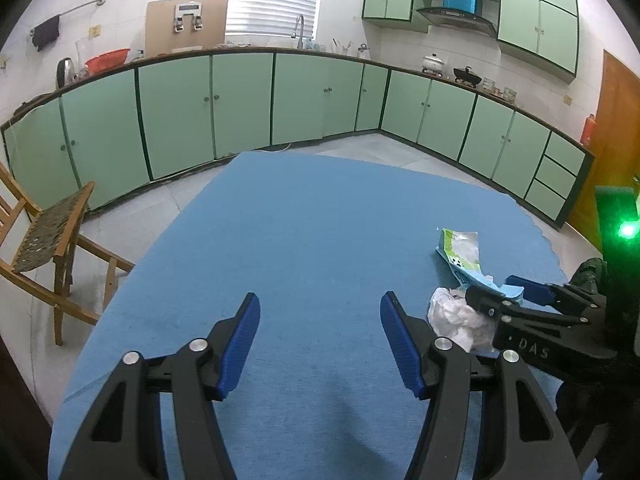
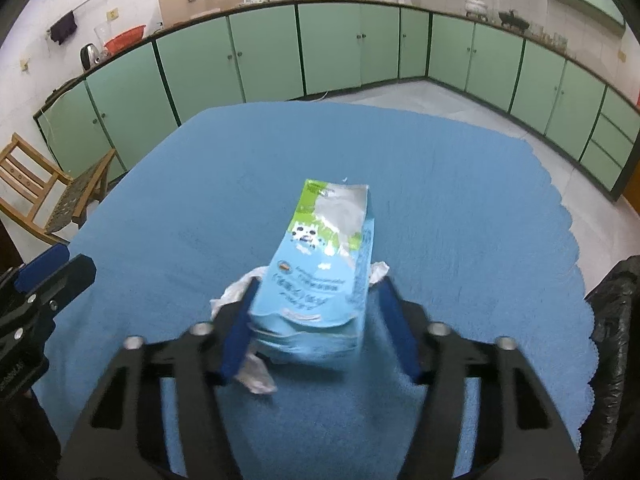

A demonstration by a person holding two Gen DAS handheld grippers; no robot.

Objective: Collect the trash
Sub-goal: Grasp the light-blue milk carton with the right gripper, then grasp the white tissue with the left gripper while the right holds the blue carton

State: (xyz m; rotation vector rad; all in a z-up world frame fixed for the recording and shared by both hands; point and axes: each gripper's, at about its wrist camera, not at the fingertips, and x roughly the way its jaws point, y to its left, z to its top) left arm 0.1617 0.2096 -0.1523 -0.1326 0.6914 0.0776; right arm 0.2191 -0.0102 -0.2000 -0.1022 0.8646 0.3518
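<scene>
Your left gripper [image 1: 320, 344] hangs over bare blue cloth [image 1: 304, 232], jaws spread, nothing between them; it points toward the far green cabinets [image 1: 240, 96].

Your right gripper [image 2: 320, 320] sits to the right of it, low over the same cloth; the carton [image 2: 324, 264], a flattened blue-and-green milk pack, lies between its blue pads, near end inside the jaws, far end pointing away across the table. The left pad [image 2: 240, 328] looks to be against the carton's edge; the right pad stands slightly off the other edge with a strip of cloth showing between; the frame is motion-blurred there, so a firm pinch cannot be confirmed. Jaws partly spread, not clamped.

A crumpled white tissue [image 2: 256, 372] lies under and beside the carton, poking out on the left by the left pad and again at the far right edge; in the left wrist view the tissue [image 1: 456, 316] rests just beside your right gripper's tip.

A black bag [image 2: 612, 340] shows at the right edge; a wooden chair [image 1: 48, 240] stands left of the table.
</scene>
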